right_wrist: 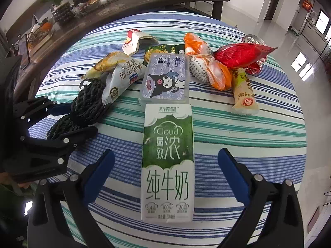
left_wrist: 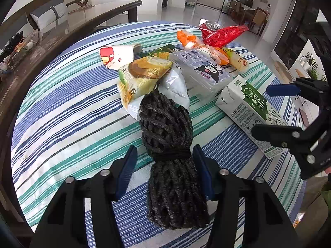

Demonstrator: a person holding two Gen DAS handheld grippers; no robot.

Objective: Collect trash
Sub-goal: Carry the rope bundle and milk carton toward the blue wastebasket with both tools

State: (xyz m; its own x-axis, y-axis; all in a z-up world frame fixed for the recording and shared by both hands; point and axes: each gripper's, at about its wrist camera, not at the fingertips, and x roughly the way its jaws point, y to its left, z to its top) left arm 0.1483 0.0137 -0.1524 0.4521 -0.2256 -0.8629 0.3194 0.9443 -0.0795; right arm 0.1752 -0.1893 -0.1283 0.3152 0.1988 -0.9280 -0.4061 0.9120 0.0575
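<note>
Milk carton lies flat, lengthwise between the wide-open right claw; left claw straddles rope bundle, unclamped.

bright, even daylight — soft shadows, sharp centre, fisheye bending and dark corners.

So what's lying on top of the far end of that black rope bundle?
A yellow snack wrapper and a white packet overlap the far end of the rope bundle. How far the rope runs beneath them is hidden.
</note>
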